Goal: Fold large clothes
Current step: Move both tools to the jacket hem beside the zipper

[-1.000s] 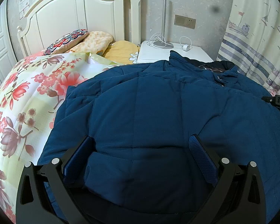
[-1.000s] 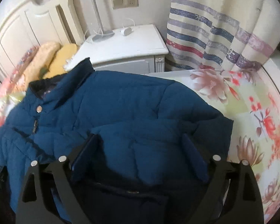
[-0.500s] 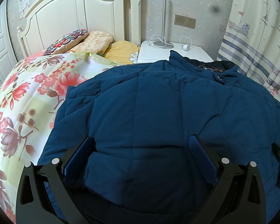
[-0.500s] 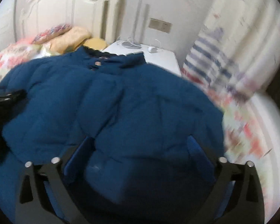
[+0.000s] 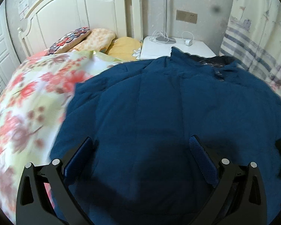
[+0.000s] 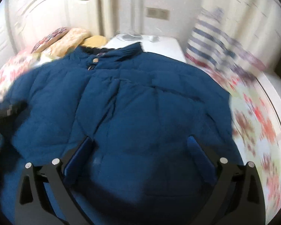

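Blue padded jacket lies spread on floral bedspread, collar toward nightstand and headboard. Left gripper jaws wide apart over jacket, nothing pinched. Right gripper likewise released, jaws just widened, jacket beneath them, not clamped. Pillows by headboard; striped curtain behind.
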The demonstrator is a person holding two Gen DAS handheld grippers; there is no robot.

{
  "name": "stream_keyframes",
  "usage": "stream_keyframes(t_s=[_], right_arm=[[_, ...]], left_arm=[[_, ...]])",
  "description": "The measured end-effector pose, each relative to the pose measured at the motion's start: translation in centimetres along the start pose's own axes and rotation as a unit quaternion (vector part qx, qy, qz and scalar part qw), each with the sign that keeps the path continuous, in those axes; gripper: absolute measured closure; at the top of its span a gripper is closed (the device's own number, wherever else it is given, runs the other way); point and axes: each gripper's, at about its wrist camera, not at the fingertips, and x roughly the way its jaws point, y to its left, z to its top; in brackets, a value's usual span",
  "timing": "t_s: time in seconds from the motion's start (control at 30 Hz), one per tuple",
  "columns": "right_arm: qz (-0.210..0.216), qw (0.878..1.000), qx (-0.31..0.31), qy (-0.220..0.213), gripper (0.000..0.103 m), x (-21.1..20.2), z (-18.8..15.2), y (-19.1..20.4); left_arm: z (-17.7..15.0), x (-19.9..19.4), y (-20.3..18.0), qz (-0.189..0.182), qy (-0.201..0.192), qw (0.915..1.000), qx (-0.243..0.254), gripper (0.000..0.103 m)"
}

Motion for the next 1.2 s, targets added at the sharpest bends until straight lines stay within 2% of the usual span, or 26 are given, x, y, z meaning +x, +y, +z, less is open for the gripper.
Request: stream_keyframes(t_s=[0.03,0.1,0.2,0.3,0.33,0.4,0.47,0.57,0.6,0.67,0.77,0.8,0.87,0.97,1.0,1.07,1.1,1.2], right_arm=[[0.018,1.000,0.005,-0.023,0.003,-2.1,-0.6,0.3],[0.013,1.000,-0.012,-0.021,0.003,-4.1,-1.8,1.3],[0.022,0.998,-0.053,0.035,0.003,-3.9,-4.7,2.9],[-0.003,0.993,-0.082,0.089,0.002,-1.1,-7.2,3.7],[-0.001,0.994,-0.082,0.070,0.002,-1.3,-7.6,3.7],[-0.002,0.994,-0.077,0.081,0.003,-1.8,-7.8,3.5],[-0.008,0.993,-0.080,0.085,0.003,-3.4,-8.2,3.2],[-0.033,0.992,-0.094,0.077,0.003,-5.2,-9.9,1.6],[-0.043,0.990,-0.094,0.092,0.003,-4.9,-10.8,0.8],[-0.016,0.994,-0.069,0.087,0.003,-5.2,-11.9,-0.8],[-0.037,0.995,-0.058,0.066,0.003,-7.6,-13.0,-0.8],[-0.025,0.997,-0.058,0.052,0.003,-8.8,-13.3,-0.5],[0.018,0.997,-0.073,0.026,0.003,-11.3,-14.6,0.9],[0.024,0.993,-0.115,0.020,0.003,-12.8,-16.6,3.2],[0.032,0.990,-0.131,0.028,0.003,-12.7,-17.8,4.1],[0.009,0.987,-0.153,0.051,0.003,-11.1,-19.1,5.0],[0.012,0.989,-0.146,0.036,0.003,-11.2,-19.4,4.9],[0.016,0.989,-0.136,0.046,0.003,-11.4,-19.6,4.8]], left_arm=[[-0.8,-2.3,-0.1,-0.022,-0.022,0.9995,0.002,0.005],[-2.4,-4.9,-0.7,-0.030,-0.029,0.9989,0.022,0.005],[-5.8,-5.7,-2.2,-0.028,0.009,0.9976,0.063,0.005],[-8.9,-3.0,-3.4,-0.005,0.067,0.9928,0.100,0.004],[-9.3,-2.9,-2.9,-0.017,0.053,0.9947,0.086,0.004],[-9.5,-2.9,-2.0,-0.032,0.063,0.9952,0.068,0.004],[-9.8,-3.9,-0.8,-0.018,0.058,0.9963,0.061,0.004],[-11.2,-4.7,1.7,0.030,0.049,0.9962,0.066,0.004],[-11.8,-4.7,3.0,0.023,0.054,0.9969,0.053,0.004],[-12.3,-4.9,5.4,0.002,0.057,0.9982,0.016,0.004],[-12.8,-6.1,6.9,0.014,0.050,0.9985,-0.019,0.005],[-13.1,-7.3,6.9,0.015,0.040,0.9988,-0.024,0.005],[-14.0,-10.4,5.8,-0.033,0.009,0.9994,-0.012,0.005],[-16.2,-13.5,2.2,-0.067,-0.011,0.9968,0.043,0.005],[-17.2,-13.9,0.8,-0.067,-0.012,0.9952,0.071,0.005],[-19.2,-13.1,-1.1,-0.038,0.004,0.9925,0.116,0.005],[-20.3,-11.8,-1.6,-0.020,0.021,0.9912,0.129,0.004],[-20.8,-11.6,-0.8,-0.039,0.019,0.9938,0.102,0.004]])
